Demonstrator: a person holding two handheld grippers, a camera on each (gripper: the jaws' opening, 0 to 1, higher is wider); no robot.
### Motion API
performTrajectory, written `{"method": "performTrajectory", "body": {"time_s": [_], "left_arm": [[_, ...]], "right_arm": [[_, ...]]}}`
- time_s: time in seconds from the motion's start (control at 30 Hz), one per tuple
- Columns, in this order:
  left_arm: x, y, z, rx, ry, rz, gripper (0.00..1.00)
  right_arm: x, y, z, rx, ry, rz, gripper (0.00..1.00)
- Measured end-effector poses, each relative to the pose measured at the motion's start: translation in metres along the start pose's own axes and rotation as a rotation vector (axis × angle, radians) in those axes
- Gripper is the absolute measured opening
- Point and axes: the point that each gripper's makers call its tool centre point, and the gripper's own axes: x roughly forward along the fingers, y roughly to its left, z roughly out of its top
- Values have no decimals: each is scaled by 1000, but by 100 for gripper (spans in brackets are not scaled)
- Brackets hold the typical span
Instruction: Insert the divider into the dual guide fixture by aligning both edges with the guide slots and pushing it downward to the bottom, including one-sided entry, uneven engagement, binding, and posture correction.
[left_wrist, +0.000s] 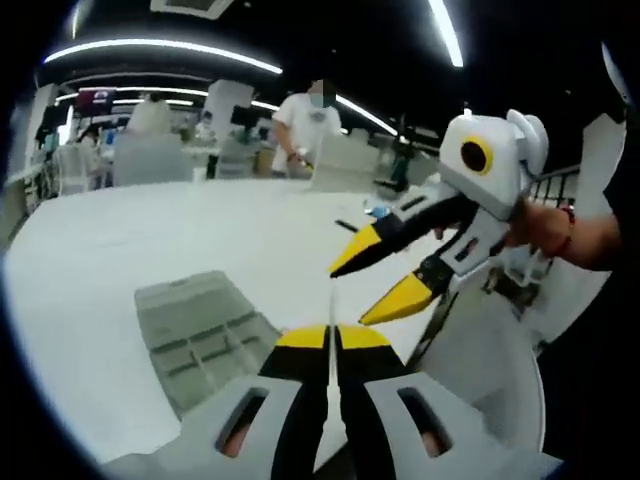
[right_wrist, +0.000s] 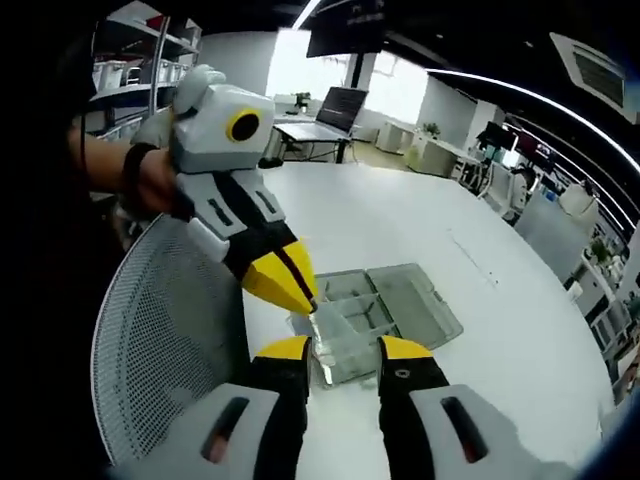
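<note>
A grey translucent compartment box, the guide fixture (left_wrist: 195, 335), lies open on the white table; in the right gripper view the fixture (right_wrist: 405, 300) shows its lid folded out to the right. My left gripper (left_wrist: 332, 335) is shut on a thin clear divider (left_wrist: 333, 300), seen edge-on above its yellow tips. From the right gripper view, the left gripper (right_wrist: 300, 293) points down at the box's near-left corner with the divider (right_wrist: 325, 335) hanging below it. My right gripper (right_wrist: 345, 350) is open, just in front of the box. In the left gripper view the right gripper (left_wrist: 368, 288) hovers with nothing between its jaws.
A grey mesh chair back (right_wrist: 160, 340) stands against the table's near edge beside the box. A person in white (left_wrist: 310, 125) stands at a far desk. A laptop (right_wrist: 340, 105) sits at the table's far end. The white table (right_wrist: 470, 230) stretches wide beyond the box.
</note>
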Motion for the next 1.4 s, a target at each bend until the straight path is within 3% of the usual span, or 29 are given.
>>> {"method": "performTrajectory", "body": {"time_s": [0.33, 0.67, 1.0, 1.1, 1.4], "left_arm": [[-6, -12, -4, 91, 19, -66, 0], [-9, -11, -7, 151, 32, -80, 0], [-8, -8, -8, 144, 34, -94, 2], [-4, -6, -8, 90, 20, -74, 3], [-6, 7, -12, 69, 30, -17, 11]], "right_arm": [[8, 10, -2, -122, 54, 93, 18], [4, 22, -6, -129, 67, 182, 1], [0, 30, -6, -167, 99, 224, 0], [-1, 28, -8, -113, 131, 220, 0], [8, 21, -4, -83, 167, 225, 0]]}}
